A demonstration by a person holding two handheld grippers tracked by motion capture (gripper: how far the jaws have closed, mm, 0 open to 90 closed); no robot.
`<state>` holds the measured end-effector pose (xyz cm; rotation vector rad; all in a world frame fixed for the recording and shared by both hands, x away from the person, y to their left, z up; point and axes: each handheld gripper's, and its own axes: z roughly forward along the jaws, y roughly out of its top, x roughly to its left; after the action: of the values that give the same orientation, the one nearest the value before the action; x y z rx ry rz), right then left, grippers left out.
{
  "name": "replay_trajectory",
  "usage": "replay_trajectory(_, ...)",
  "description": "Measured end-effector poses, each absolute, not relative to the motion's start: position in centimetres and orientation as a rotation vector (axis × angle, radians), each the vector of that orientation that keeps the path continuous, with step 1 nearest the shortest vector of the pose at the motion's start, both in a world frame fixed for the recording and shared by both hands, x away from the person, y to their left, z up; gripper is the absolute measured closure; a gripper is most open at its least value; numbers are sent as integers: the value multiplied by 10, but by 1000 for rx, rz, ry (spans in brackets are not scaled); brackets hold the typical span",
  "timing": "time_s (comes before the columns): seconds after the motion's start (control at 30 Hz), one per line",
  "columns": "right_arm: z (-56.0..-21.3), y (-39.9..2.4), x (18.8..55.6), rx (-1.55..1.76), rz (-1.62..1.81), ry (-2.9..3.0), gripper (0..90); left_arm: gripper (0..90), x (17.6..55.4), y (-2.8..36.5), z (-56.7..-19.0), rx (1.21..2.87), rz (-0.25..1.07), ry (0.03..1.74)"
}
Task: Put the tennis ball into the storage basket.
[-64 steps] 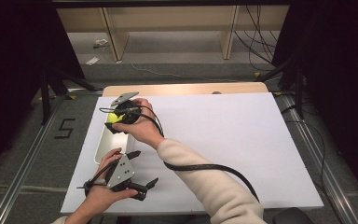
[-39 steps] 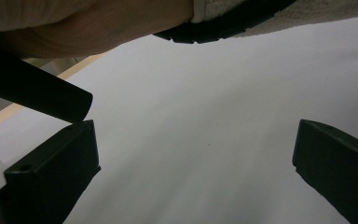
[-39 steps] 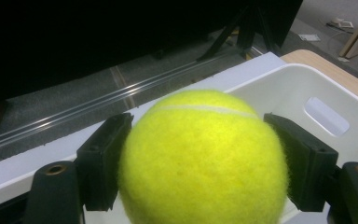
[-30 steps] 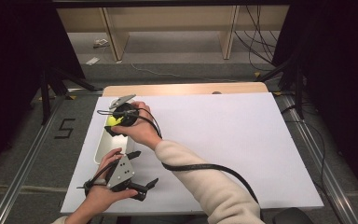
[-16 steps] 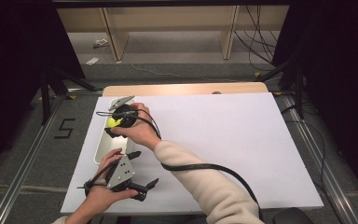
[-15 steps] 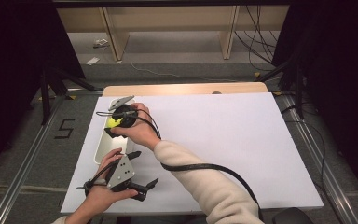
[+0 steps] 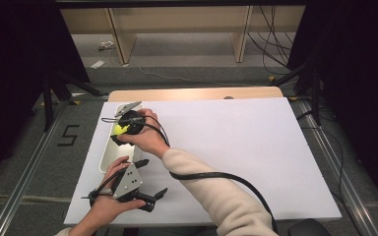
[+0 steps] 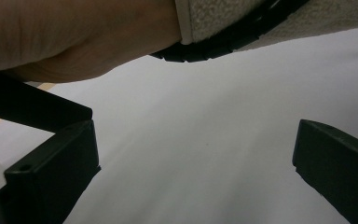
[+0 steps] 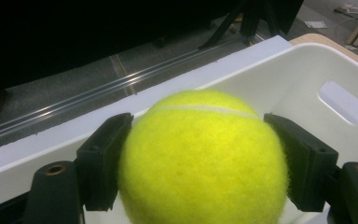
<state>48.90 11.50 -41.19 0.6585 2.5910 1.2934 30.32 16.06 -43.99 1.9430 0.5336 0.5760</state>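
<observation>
Since two seconds back, my right gripper (image 7: 120, 130) has crept slightly nearer me along the white bin (image 7: 109, 156); otherwise nothing has shifted. Its jaws are clamped on one yellow tennis ball (image 9: 200, 161), held directly over the bin's open interior, which lies just below it. My left gripper (image 8: 193, 170) sits near the worktop's (image 7: 236, 142) close edge, jaws spread wide, gripping nothing, bin just ahead. I count one ball, one bin, two grippers.
</observation>
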Motion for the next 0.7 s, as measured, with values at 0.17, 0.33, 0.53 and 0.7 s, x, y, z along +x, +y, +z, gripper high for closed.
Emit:
replay_trajectory(0.17, -414, 116, 490, 660, 1292, 2588, 269, 0, 303, 161, -440, 1943, 576, 533)
replay_trajectory(0.33, -416, 117, 490, 663, 1281, 2595, 269, 0, 303, 161, -440, 1944, 576, 532)
replay_trajectory(0.53, -417, 118, 491, 663, 1275, 2603, 269, 0, 303, 160, -440, 1945, 575, 531)
replay_trajectory(0.7, -418, 119, 491, 658, 1263, 2611, 269, 0, 303, 161, -440, 1945, 575, 531)
